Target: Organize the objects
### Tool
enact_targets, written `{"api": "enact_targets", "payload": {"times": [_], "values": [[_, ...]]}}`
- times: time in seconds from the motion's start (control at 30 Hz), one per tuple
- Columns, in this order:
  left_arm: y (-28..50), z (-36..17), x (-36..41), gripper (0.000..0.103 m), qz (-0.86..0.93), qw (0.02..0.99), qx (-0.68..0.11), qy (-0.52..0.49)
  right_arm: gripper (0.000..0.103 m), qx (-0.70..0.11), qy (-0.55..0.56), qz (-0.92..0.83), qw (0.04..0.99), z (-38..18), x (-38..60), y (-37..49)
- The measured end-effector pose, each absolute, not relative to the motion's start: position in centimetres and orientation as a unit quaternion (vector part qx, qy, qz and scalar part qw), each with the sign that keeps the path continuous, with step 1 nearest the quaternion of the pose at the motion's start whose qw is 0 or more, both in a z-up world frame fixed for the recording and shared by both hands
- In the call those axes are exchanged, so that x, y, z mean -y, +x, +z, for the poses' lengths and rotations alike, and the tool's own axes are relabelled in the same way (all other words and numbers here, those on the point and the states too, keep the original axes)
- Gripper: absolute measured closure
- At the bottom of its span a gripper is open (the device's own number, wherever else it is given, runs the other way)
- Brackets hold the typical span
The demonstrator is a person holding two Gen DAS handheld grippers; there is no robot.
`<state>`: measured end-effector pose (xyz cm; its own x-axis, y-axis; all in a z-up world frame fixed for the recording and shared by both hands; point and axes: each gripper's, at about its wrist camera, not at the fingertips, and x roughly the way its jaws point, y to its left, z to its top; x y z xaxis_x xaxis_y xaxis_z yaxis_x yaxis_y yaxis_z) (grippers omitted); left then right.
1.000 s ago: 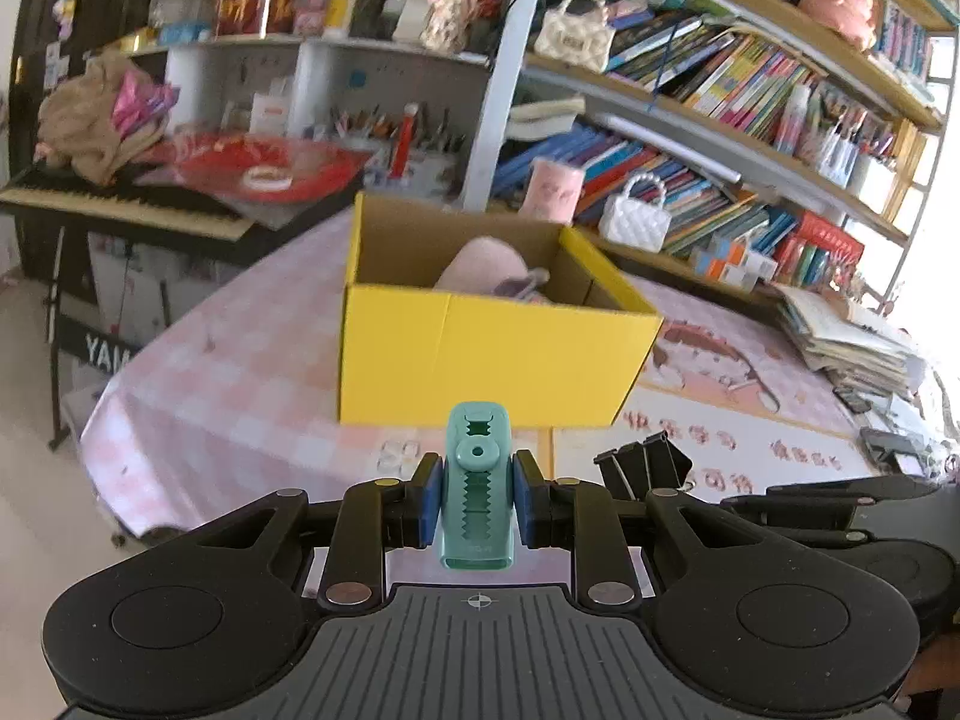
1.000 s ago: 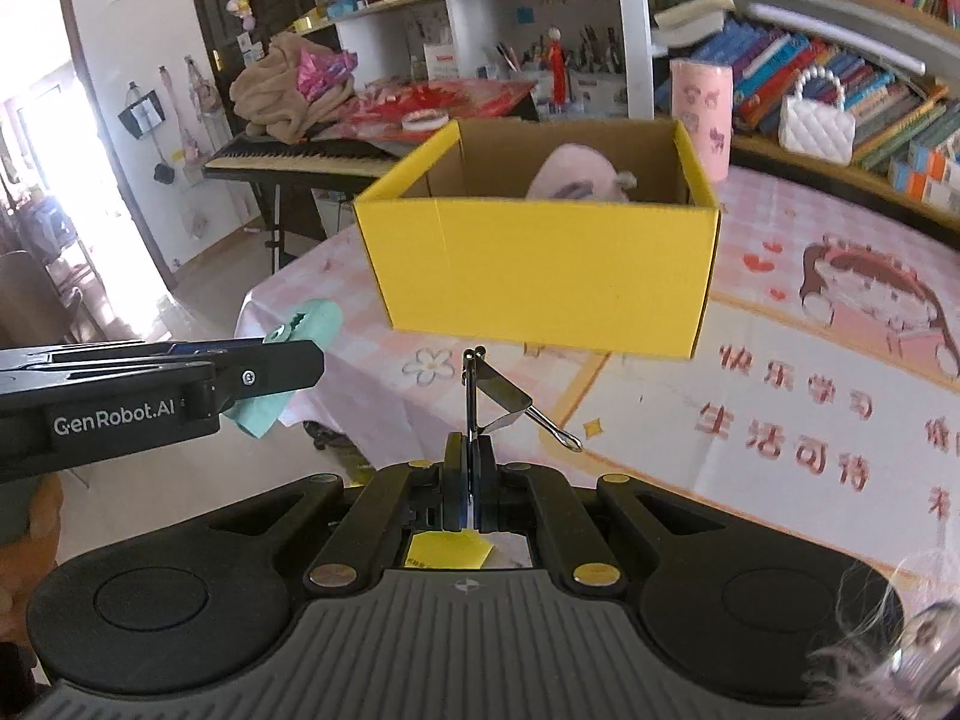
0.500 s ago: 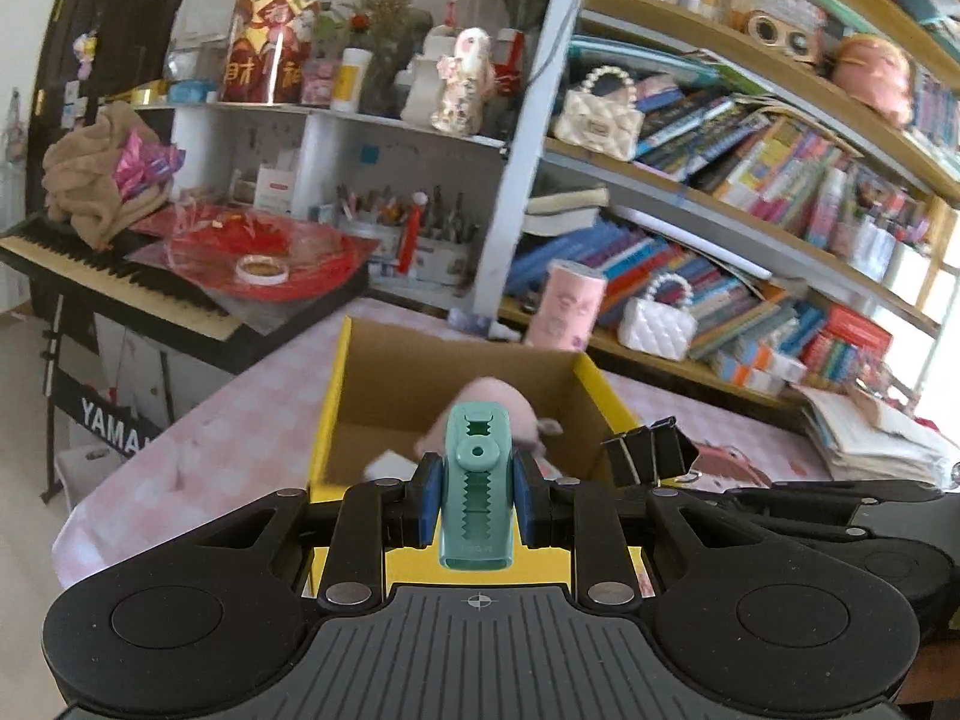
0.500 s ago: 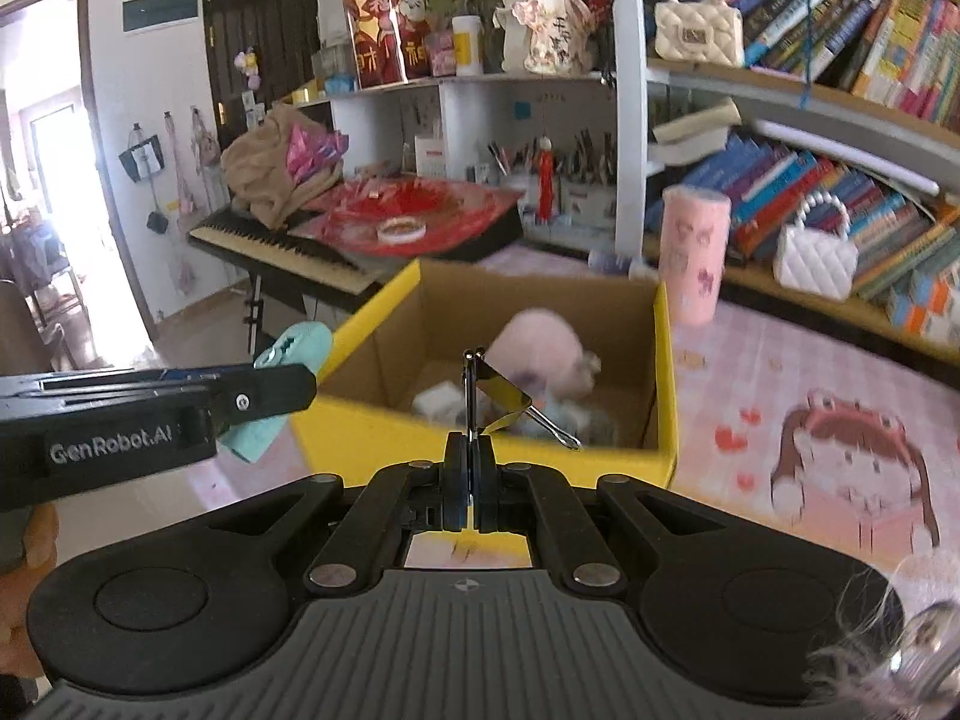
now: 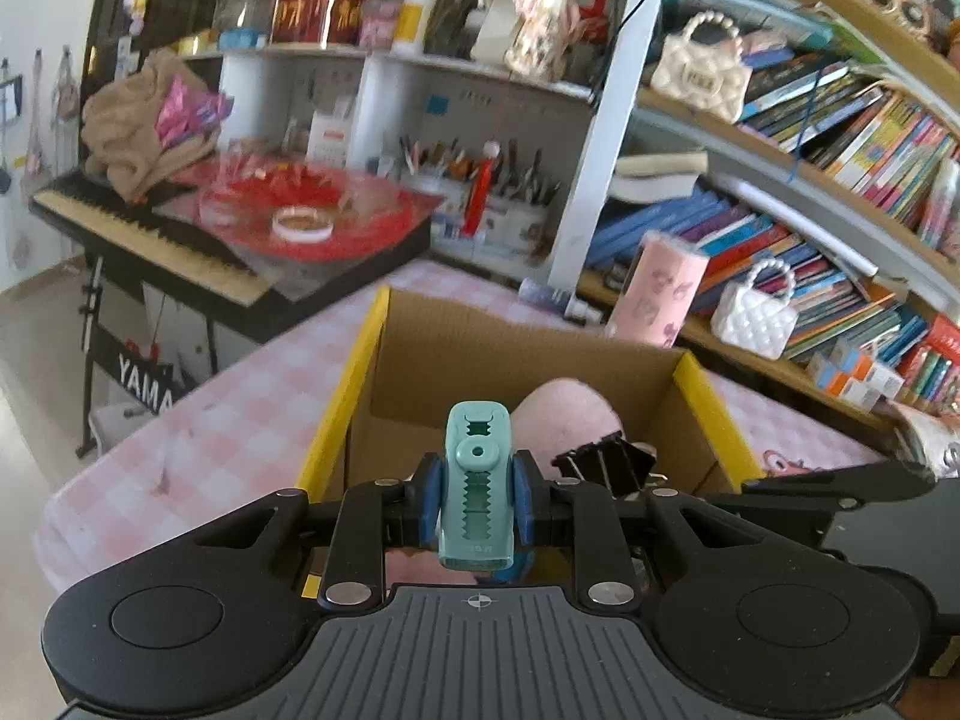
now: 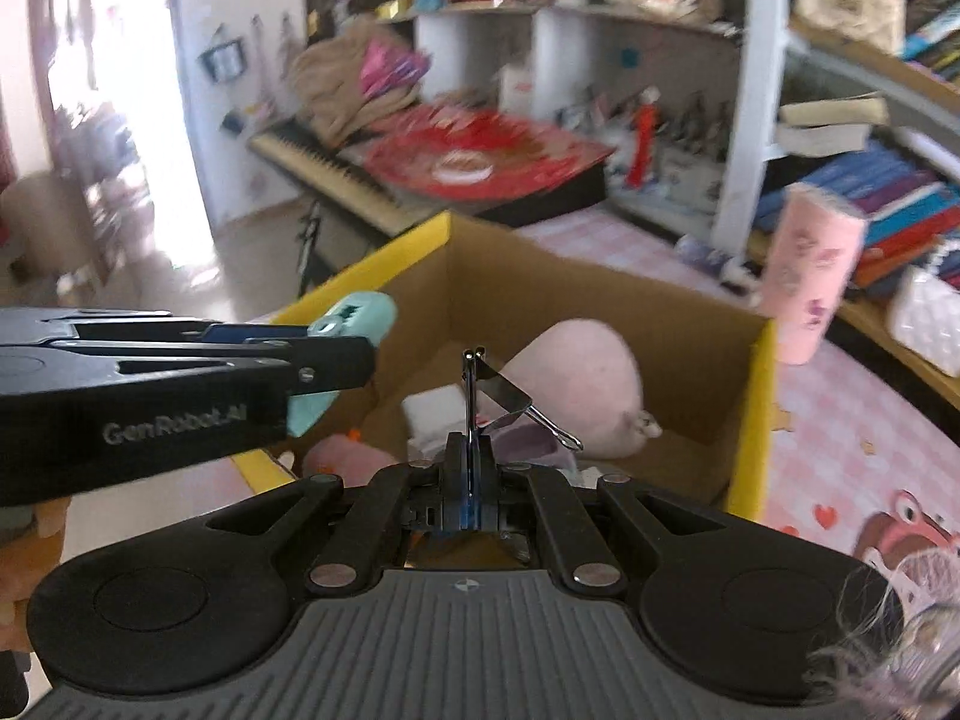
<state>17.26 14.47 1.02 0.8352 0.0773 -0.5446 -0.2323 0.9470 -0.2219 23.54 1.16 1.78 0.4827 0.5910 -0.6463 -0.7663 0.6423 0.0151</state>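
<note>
Crowded bookshelves point(image 5: 840, 138) and a keyboard point(image 5: 138, 228) are seen behind a table point(image 5: 198, 432) laid with pink checked cloth, on which an open yellow box point(image 5: 360, 384) stands. A pink plush point(image 6: 588, 384) and some smaller items, too blurred to name, are already lying inside the box, so part of the sorting appears done. A teal clip point(image 5: 477, 480) is clamped between the blue pads of the left gripper point(image 5: 477, 498), whose jaws are nearly closed around it. A black binder clip point(image 5: 603, 462) is pinched by its wire handle in the fully closed right gripper point(image 6: 471, 474). Both clips are held above the box's near edge, over or close to the opening. Neither has been released yet; dropping both in is judged to be the step left. Whether more objects wait outside the box cannot be told.
</note>
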Motion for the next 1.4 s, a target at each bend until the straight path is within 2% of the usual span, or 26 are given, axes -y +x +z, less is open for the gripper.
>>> {"api": "enact_targets", "payload": {"times": [0.4, 0.57, 0.83, 0.93, 1.0, 1.07, 1.1, 1.17, 1.3, 1.4], "values": [[19.4, -0.6, -14.4, 0.08, 0.09, 0.935, -0.307, -0.152, 0.1, -0.351, -0.17, 0.454, 0.801, 0.1, -3.2, 26.5], [19.7, -0.9, -14.5, 0.08, 0.094, 0.933, -0.312, -0.152, 0.1, -0.368, -0.141, 0.463, 0.794, -0.4, -2.8, 27.1], [19.6, -0.9, -14.0, 0.08, 0.077, 0.936, -0.315, -0.135, 0.095, -0.34, -0.106, 0.459, 0.814, 0.4, -0.2, 25.8], [19.3, -0.7, -13.5, 0.076, 0.065, 0.939, -0.315, -0.122, 0.092, -0.325, -0.09, 0.444, 0.83, 1.1, 1.7, 24.4], [18.9, -0.5, -13.1, 0.066, 0.056, 0.941, -0.313, -0.114, 0.09, -0.317, -0.08, 0.421, 0.846, 1.6, 2.7, 23.6], [18.5, -0.2, -12.7, 0.038, 0.053, 0.944, -0.307, -0.103, 0.089, -0.312, -0.065, 0.397, 0.861, 2.0, 3.8, 22.8], [18.1, 0.0, -12.4, 0.033, 0.057, 0.947, -0.302, -0.097, 0.086, -0.308, -0.059, 0.382, 0.869, 2.3, 4.2, 22.4], [17.3, 0.5, -12.0, 0.031, 0.054, 0.952, -0.289, -0.089, 0.08, -0.299, -0.05, 0.351, 0.886, 2.7, 5.2, 21.3], [15.6, 1.5, -11.4, 0.026, 0.032, 0.956, -0.279, -0.083, 0.078, -0.286, -0.036, 0.288, 0.913, 3.4, 7.0, 19.0], [14.0, 2.4, -10.7, 0.023, 0.018, 0.96, -0.269, -0.079, 0.072, -0.289, -0.021, 0.237, 0.927, 3.5, 8.2, 17.4]]}}
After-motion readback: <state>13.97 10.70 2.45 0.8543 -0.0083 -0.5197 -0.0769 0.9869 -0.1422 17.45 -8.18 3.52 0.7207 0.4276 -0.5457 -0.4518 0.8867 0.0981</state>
